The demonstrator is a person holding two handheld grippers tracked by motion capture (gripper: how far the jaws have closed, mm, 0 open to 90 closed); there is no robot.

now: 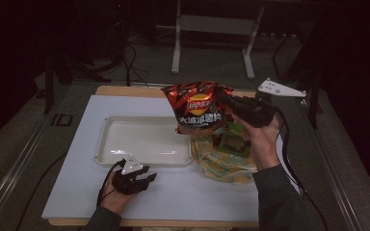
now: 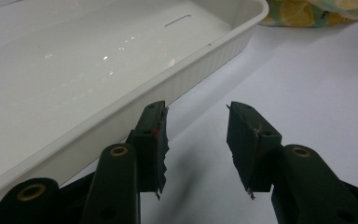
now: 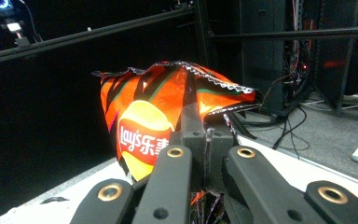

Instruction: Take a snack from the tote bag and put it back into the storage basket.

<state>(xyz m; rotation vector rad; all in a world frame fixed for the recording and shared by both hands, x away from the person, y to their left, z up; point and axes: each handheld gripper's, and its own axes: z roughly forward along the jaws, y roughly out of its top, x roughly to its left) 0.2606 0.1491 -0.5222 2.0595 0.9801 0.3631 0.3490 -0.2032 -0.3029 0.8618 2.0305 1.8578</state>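
Note:
An orange and black bag of Lay's chips [image 1: 198, 107] hangs in the air over the right end of the white tray [image 1: 107, 144]. My right gripper [image 1: 230, 103] is shut on the bag's right edge; in the right gripper view the bag [image 3: 154, 107] bulges just past the closed jaws of the right gripper [image 3: 204, 140]. My left gripper [image 1: 149, 179] rests low on the white table in front of the tray, open and holding nothing. In the left gripper view the left gripper [image 2: 196, 122] has bare tabletop between its jaws, and the tray wall [image 2: 186, 77] runs along their left.
A yellow lemon-print cloth bag [image 1: 221, 166] lies right of the tray, with a green packet [image 1: 231, 143] in its mouth; its corner [image 2: 307, 11] appears beyond the tray. A table frame's legs [image 1: 176, 48] stand on the floor behind.

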